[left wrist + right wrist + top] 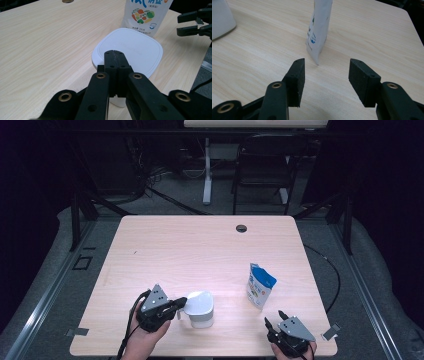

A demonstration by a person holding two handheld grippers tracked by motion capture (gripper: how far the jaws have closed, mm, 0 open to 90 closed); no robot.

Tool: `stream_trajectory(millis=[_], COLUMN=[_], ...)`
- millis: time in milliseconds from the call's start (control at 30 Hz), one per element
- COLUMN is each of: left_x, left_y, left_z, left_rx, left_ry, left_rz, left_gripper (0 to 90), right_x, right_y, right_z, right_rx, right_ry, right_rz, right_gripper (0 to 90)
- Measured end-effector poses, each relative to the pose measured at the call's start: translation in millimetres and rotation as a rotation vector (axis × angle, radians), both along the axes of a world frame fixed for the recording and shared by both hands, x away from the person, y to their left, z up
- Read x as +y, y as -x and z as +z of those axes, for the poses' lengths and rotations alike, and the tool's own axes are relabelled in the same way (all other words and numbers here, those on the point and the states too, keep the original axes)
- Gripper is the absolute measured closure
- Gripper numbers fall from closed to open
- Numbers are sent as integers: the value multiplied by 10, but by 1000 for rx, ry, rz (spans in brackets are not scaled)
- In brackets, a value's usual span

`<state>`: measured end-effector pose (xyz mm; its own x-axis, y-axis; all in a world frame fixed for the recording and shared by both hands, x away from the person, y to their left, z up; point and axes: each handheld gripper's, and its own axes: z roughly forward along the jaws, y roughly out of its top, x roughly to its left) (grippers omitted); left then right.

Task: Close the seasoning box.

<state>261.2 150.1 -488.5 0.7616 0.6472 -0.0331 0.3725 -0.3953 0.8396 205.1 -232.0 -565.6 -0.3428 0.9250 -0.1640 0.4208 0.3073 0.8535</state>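
White lidded container and standing pouch on the desk

High view: left gripper (181,302) touches the white container (200,310) at the near desk (175,245) edge. Left gripper view: fingers (113,62) pressed together, empty, over its smooth, probably slippery lid; grip the sides. Right gripper view: fingers (298,75) wide, facing the light, soft pouch (318,27).

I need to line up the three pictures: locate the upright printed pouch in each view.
High view: the pouch stands right of centre, beyond the right gripper.
Left gripper view: top edge, right of centre, behind the white container.
Right gripper view: top centre, upright beyond the open jaws.
Shared landmark: the white container, at the top left corner in the right gripper view.
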Motion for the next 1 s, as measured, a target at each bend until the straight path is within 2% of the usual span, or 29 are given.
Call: stream_trajectory(millis=[100,267,467,667,767,933,1000], left_x=[52,219,466,630,712,856,896], left_y=[1,-25,-46,-36,-27,-7,13], left_z=[-3,-53,-200,-356,-431,-561,-606], left_rx=[0,-2,12,1,1,9,-5], left_ry=[0,9,28,5,5,11,-3], left_rz=[13,60,136,175,215,240,247], left_gripper=[900,827,660,517,459,436,432], right_x=[2,4,3,5,3,2,-1], right_y=[3,7,10,8,7,6,6], right_z=[2,4,2,2,0,-7,-9], right_rx=[0,2,1,2,1,5,6], right_ry=[1,2,-2,-5,-5,-5,-4], right_rz=[1,5,4,3,0,-3,-5], right_gripper=[469,470,470,469,469,469,469])
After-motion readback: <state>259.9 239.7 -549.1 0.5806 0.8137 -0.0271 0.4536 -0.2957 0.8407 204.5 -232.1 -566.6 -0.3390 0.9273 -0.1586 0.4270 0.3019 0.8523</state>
